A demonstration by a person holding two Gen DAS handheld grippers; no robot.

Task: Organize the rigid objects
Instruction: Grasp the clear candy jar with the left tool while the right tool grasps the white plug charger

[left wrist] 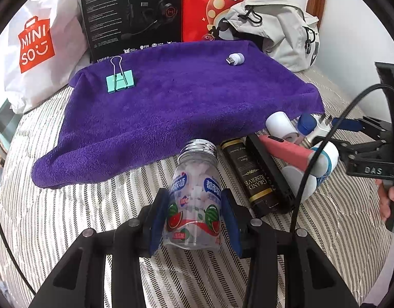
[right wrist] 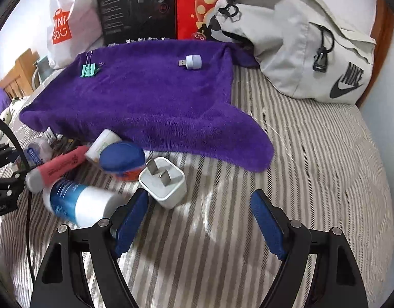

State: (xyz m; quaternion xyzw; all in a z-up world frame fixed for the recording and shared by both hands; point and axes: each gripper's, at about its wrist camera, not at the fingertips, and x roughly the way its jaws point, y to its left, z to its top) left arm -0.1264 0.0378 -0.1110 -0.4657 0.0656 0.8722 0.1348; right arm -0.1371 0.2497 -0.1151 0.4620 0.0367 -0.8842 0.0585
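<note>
- At 6 o'clock of the left wrist view, the left gripper (left wrist: 195, 218) stood closed around a clear candy bottle (left wrist: 194, 195), its blue pads (left wrist: 158, 220) pressed to both sides; the bottle's silver threaded neck pointed toward 12 o'clock, over the striped bedcover (left wrist: 68, 218).
- Across the centre lay a purple towel (left wrist: 171, 107), with a teal binder clip (left wrist: 119, 80) at 11 o'clock and a small USB plug light (left wrist: 235, 58) at 1 o'clock, well apart.
- At 3 to 4 o'clock sat a cluster just beside the towel's edge: a black bottle with gold bands (left wrist: 250, 174), a black bar (left wrist: 271, 166), a pink tube (left wrist: 284, 148), a white roll (left wrist: 280, 124).
- Along 12 o'clock stood a white shopping bag (left wrist: 37, 38), a black headset box (left wrist: 132, 12), a red bag (left wrist: 222, 5) and a grey backpack (left wrist: 279, 30).
- At 6 o'clock of the right wrist view, the right gripper (right wrist: 199, 215) was spread wide and held nothing, above bare bedcover.
- Touching or just beside its left finger lay a white charger plug (right wrist: 163, 182) and a blue-and-white bottle (right wrist: 78, 202); a blue-lidded tub (right wrist: 122, 159) sat behind them at 10 o'clock.
- Towel, clip and USB light appeared again toward 12 o'clock.
</note>
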